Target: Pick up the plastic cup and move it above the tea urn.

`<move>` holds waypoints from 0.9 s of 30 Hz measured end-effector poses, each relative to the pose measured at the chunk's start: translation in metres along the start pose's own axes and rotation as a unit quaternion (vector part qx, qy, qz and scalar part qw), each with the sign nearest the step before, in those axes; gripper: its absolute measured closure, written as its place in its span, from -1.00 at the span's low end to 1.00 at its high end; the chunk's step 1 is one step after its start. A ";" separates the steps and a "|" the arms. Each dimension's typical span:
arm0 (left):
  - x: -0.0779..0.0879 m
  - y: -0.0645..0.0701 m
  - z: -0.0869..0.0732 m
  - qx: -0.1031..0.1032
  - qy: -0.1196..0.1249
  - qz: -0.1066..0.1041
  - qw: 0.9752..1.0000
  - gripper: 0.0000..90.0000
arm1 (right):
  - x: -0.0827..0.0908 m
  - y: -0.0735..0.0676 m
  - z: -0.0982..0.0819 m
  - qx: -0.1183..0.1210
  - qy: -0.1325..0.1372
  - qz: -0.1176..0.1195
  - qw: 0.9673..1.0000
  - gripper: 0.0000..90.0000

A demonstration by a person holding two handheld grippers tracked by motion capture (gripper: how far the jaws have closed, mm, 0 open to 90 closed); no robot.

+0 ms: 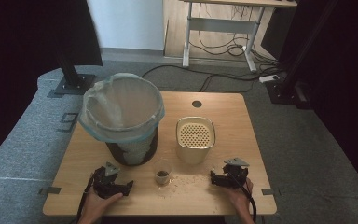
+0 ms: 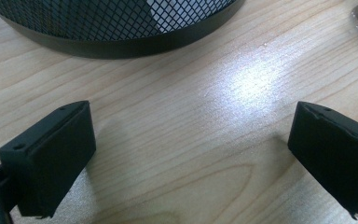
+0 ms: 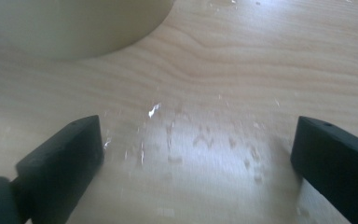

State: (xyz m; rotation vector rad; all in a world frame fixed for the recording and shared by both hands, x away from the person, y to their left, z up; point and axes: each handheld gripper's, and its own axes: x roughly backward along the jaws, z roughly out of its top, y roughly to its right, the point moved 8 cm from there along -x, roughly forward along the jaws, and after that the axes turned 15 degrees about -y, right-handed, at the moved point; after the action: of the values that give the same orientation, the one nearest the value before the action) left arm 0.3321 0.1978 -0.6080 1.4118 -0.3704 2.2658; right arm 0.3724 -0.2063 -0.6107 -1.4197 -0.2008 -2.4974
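While each hand-held gripper gapes empty, left [image 1: 129, 185], right [image 1: 210, 176], glass cup [image 1: 162, 171] between, mesh bin [image 1: 121, 119] behind

Desk frame [image 1: 219, 32], floor cables [image 1: 223, 49] beyond table [image 1: 223, 121].

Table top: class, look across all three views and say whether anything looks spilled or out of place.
Yes. Small pale crumbs lie scattered on the table between the cup and the right gripper, near the cream container. They look spilled.
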 end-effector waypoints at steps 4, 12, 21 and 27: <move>0.001 0.001 -0.001 -0.001 0.002 -0.001 1.000 -0.95 | 0.006 -0.004 -0.005 0.005 0.003 -0.005 1.000 -0.87; 0.002 0.002 -0.001 0.006 0.007 0.002 1.000 -0.88 | 0.038 -0.055 0.003 0.047 0.091 0.078 0.992 -0.68; 0.003 0.001 -0.002 0.009 0.012 0.003 1.000 -0.81 | 0.052 -0.134 0.016 0.114 0.131 0.170 0.970 -0.57; 0.003 0.002 -0.002 0.008 0.012 0.003 1.000 -0.81 | 0.043 -0.175 0.015 0.161 0.124 0.189 0.961 -0.55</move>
State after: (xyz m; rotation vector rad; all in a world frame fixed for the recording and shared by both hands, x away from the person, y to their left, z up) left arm 0.3282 0.1983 -0.6060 1.3931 -0.3502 2.2931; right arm 0.3133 -0.0420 -0.5647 -0.9096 -0.2460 -2.1780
